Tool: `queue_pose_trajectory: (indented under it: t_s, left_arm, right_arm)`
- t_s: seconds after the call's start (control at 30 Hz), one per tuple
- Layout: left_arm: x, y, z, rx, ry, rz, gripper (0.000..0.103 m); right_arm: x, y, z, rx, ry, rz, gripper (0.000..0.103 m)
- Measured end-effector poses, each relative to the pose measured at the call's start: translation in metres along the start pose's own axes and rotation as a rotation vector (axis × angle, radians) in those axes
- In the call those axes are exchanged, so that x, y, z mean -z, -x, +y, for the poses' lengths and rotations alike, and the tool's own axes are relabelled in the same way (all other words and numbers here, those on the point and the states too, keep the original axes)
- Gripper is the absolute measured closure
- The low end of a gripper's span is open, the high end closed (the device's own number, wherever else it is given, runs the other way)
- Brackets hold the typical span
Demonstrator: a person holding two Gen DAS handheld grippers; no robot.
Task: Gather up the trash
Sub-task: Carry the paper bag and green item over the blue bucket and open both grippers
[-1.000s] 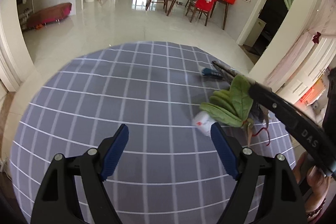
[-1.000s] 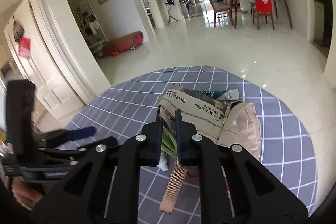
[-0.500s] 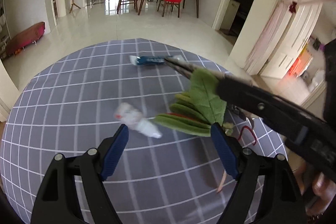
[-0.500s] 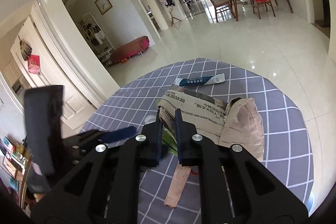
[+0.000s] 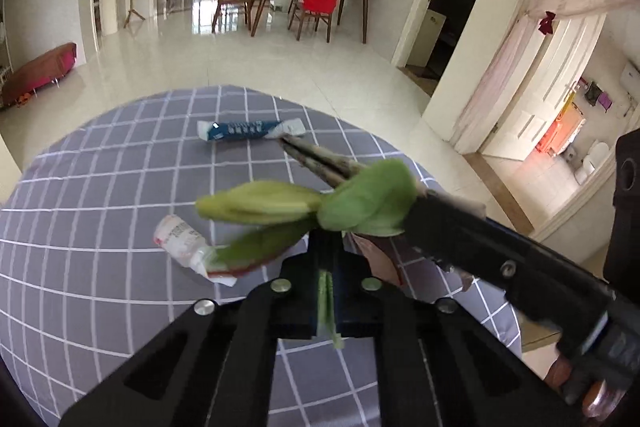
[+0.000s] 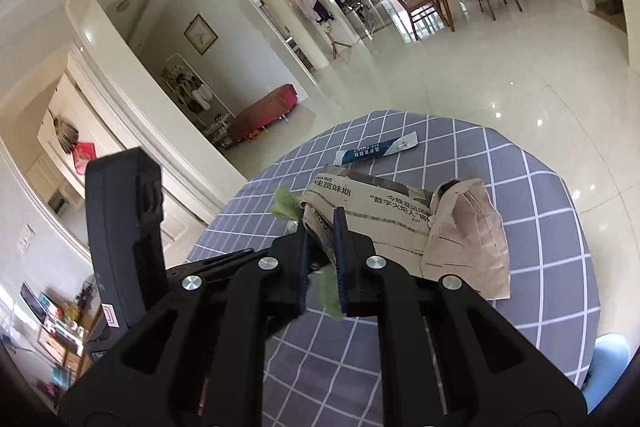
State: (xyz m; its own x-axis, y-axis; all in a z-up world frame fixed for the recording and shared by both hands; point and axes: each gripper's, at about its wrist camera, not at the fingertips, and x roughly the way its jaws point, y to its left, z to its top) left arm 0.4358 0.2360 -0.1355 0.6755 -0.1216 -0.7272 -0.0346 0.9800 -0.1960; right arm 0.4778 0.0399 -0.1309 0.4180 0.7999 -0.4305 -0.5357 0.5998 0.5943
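Left gripper (image 5: 326,291): jaws have just been closing and are now clamped on the green leaf bunch (image 5: 304,207), with stem bits poking out between the pads toward the cam. Right gripper (image 6: 322,259): jaws pinched on the folded newspaper wad (image 6: 372,211), with a leaf scrap caught in there too; a tan crumpled paper (image 6: 468,239) sits against that wad on its right side.

Key relation for your next move: the leaves fan out left and forward of the left jaws, long axis roughly crosswise in the left view. The right gripper's arm crosses in from the right, its tip right at the leaf base, so both tools meet at the same bundle. I'd guess the leaves are partly tucked into the paper; can't tell for sure.

Loose on the checked tablecloth (image 5: 100,227):
- white squeezed tube (image 5: 180,239), 1x, just left of the left jaws, partly under the leaf tips, long axis diagonal. Left hand is nearer.
- blue sachet (image 5: 248,131), 1x, at the far side, long axis across the view, well beyond both jaws; the newspaper's far end reaches close to it.

Count: 1 leaf bunch, 1 newspaper wad, 1 tan paper, 1 tube, 1 sachet. No bin in either view, so I can't say which way you'd carry it.
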Motion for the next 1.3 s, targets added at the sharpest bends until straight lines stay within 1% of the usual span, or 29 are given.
queue_pose_trajectory:
  t_s: [0.2, 0.33, 0.37, 0.53, 0.63, 0.7, 0.8, 0.97, 1.07, 1.13, 1.2, 1.23, 1.3]
  left_arm:
    - [0.012, 0.027, 0.005, -0.027, -0.015, -0.033, 0.1]
    - [0.021, 0.046, 0.006, -0.037, -0.021, -0.049, 0.1]
    - [0.021, 0.05, 0.006, -0.035, -0.021, -0.056, 0.1]
    - [0.016, 0.08, -0.002, -0.006, -0.025, -0.105, 0.1]
    - [0.014, 0.098, -0.016, 0.015, -0.042, -0.137, 0.1]
    - [0.013, 0.11, -0.031, 0.035, -0.061, -0.156, 0.1]
    - [0.016, 0.12, -0.059, 0.068, -0.096, -0.173, 0.1]
    - [0.026, 0.115, -0.121, 0.148, -0.167, -0.153, 0.1]
    - [0.039, 0.1, -0.163, 0.202, -0.212, -0.115, 0.1]
    - [0.047, 0.086, -0.196, 0.236, -0.245, -0.083, 0.1]
    - [0.056, 0.072, -0.224, 0.265, -0.272, -0.055, 0.1]
    - [0.061, 0.064, -0.24, 0.279, -0.289, -0.039, 0.1]
    - [0.07, 0.05, -0.264, 0.296, -0.313, -0.009, 0.1]
  right_arm:
    - [0.005, 0.01, 0.006, 0.02, 0.005, -0.014, 0.088]
    - [0.013, 0.014, 0.021, 0.113, 0.074, -0.036, 0.091]
    - [0.013, 0.017, 0.025, 0.121, 0.081, -0.046, 0.091]
    - [0.009, 0.046, 0.043, 0.126, 0.111, -0.114, 0.097]
    - [0.005, 0.071, 0.049, 0.117, 0.117, -0.144, 0.098]
    - [0.005, 0.089, 0.051, 0.109, 0.114, -0.163, 0.098]
    - [0.008, 0.122, 0.046, 0.122, 0.112, -0.197, 0.098]
    - [0.024, 0.188, 0.02, 0.178, 0.082, -0.253, 0.098]
    - [0.037, 0.23, -0.002, 0.236, 0.058, -0.288, 0.098]
    - [0.047, 0.257, -0.021, 0.291, 0.042, -0.306, 0.098]
    - [0.057, 0.277, -0.037, 0.334, 0.023, -0.315, 0.098]
    - [0.065, 0.291, -0.051, 0.375, 0.007, -0.322, 0.098]
    - [0.076, 0.306, -0.067, 0.424, -0.012, -0.328, 0.098]
